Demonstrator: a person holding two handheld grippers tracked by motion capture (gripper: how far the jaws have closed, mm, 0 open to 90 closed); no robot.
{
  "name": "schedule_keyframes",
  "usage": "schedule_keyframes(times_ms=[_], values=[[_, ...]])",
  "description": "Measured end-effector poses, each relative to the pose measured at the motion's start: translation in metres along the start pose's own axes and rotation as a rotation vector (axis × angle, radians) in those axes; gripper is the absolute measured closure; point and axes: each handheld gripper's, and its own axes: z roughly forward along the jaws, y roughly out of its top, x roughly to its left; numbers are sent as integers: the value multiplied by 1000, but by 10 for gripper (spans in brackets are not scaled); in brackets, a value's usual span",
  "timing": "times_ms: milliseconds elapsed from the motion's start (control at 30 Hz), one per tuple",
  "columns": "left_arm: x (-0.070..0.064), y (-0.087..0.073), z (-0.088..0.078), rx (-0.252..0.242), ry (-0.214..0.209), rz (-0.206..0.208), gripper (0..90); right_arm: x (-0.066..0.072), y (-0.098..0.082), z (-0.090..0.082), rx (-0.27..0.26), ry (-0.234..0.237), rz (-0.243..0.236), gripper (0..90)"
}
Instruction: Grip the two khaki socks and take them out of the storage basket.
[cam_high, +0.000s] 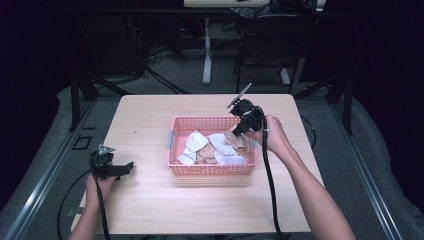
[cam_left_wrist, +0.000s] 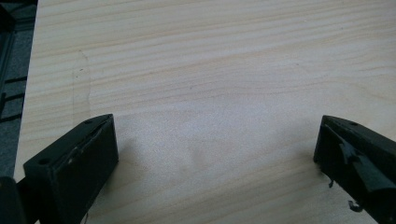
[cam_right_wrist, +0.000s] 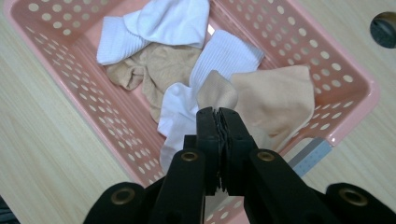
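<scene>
We have the right gripper (cam_right_wrist: 218, 116) pinched shut on one edge of a soft beige fabric sock (cam_right_wrist: 275, 105), so the sock can come out of the pink perforated plastic basket (cam_high: 210, 169) without dragging its neighbours. It hangs just above the basket's right end, over the white ribbed socks (cam_right_wrist: 226, 58). Its long axis runs from the pinched edge down towards the basket floor, loose end pointing down. Left of the basket, well apart, our left gripper (cam_high: 117, 170) rests with jaws spread wide on the pale wooden table (cam_left_wrist: 210, 70), holding nothing.
</scene>
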Motion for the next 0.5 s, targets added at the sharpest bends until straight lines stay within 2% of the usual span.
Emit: schedule_keyframes(times_ms=[500], values=[[0, 0, 0, 0, 0, 0, 0, -2, 6, -15, -26, -11, 5, 875]])
